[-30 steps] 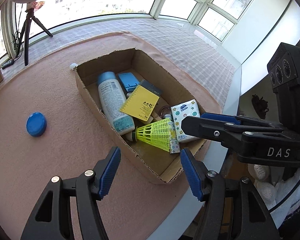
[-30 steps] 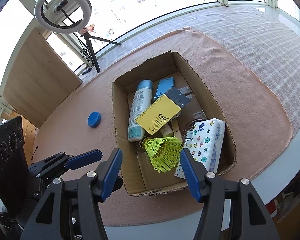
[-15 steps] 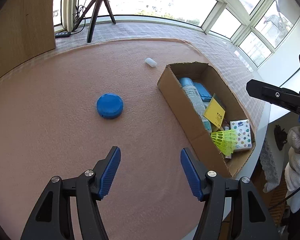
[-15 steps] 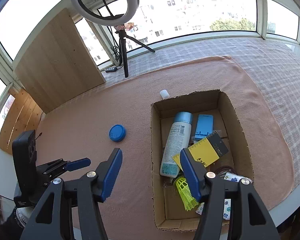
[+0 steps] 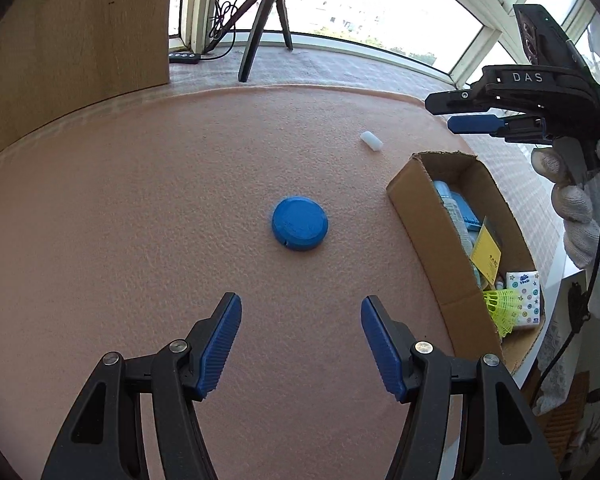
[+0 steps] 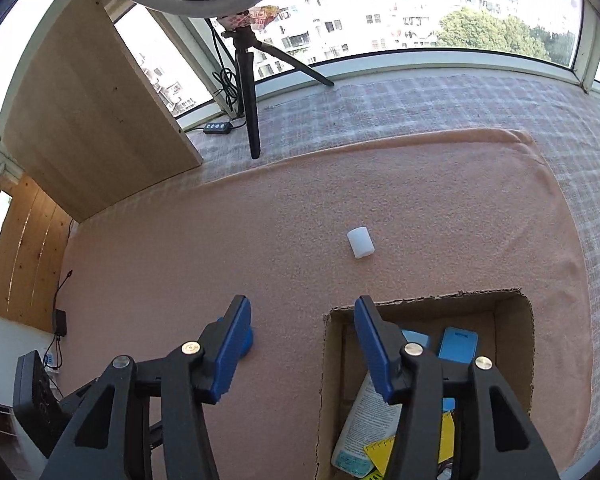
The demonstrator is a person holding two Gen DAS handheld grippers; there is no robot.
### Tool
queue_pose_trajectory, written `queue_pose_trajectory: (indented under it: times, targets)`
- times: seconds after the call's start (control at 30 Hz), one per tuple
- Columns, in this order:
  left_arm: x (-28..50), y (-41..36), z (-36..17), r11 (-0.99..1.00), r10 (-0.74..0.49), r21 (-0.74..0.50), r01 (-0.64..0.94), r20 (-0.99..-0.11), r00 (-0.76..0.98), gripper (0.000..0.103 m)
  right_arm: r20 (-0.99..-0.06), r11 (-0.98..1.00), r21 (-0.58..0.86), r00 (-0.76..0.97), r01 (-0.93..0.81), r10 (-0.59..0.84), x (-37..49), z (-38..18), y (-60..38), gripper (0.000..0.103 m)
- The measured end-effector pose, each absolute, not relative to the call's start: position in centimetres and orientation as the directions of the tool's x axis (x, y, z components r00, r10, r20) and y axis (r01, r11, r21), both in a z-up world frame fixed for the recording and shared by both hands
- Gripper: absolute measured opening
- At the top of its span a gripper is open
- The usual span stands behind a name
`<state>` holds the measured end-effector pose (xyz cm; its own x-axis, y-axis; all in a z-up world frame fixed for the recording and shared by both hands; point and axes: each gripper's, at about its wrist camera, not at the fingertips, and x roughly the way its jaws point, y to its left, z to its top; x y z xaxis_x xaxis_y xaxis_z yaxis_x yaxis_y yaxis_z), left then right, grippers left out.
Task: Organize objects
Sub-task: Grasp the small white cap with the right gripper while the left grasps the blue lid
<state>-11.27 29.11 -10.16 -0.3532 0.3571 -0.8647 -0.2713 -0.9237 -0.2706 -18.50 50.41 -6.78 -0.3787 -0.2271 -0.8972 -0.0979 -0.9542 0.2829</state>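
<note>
A round blue lid (image 5: 299, 223) lies flat on the pink mat (image 5: 140, 200), just ahead of my open, empty left gripper (image 5: 301, 312). A small white cylinder (image 5: 371, 141) lies further back; in the right wrist view the white cylinder (image 6: 361, 242) lies ahead of my open, empty right gripper (image 6: 302, 312). The cardboard box (image 5: 416, 204) at the right holds a spray bottle, a yellow card, a tissue pack and a yellow-green shuttlecock (image 5: 500, 312). In the right wrist view the box (image 6: 512, 320) is below right and the blue lid (image 6: 247, 340) peeks from behind the left finger.
A wooden board (image 6: 92, 120) leans at the back left. A ring-light tripod (image 6: 248, 92) and a power strip (image 6: 218, 128) stand on the checked cloth behind the mat. The table edge runs close past the box on the right.
Both grippers swung away from the box toward the mat. The left one now faces the blue lid closer; the right one now faces the white cylinder. Both stayed open.
</note>
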Motion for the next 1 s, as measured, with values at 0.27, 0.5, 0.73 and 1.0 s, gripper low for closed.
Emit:
queue_pose_trajectory:
  times: [0.27, 0.5, 0.73, 1.0]
  targets:
    - [-13.3, 28.5, -11.3, -0.933, 0.345, -0.277, -0.228, -0.869, -0.354, 0.066, -0.969, -0.982, 0.156, -0.211, -0.108, -0.13, -25.5, -13.1, 50.5, 0.035]
    - [-15.7, 30.8, -13.0, -0.939, 0.316, -0.241, -0.247, -0.887, -0.337, 0.066, -0.988, -0.992, 0.089, -0.135, -0.095, -0.076, -27.6, -16.8, 50.5, 0.031]
    - [-17.7, 33.2, -14.6, -0.944, 0.275, -0.189, -0.27, -0.903, -0.329, 0.066, -0.99, -0.995, 0.054, -0.135, -0.089, -0.041, -27.7, -17.3, 51.2, 0.031]
    - [-18.5, 34.2, -15.8, -0.949, 0.245, -0.158, -0.272, -0.913, -0.325, 0.066, -0.988, -0.995, 0.061, -0.149, -0.085, -0.047, -27.5, -17.5, 51.8, 0.031]
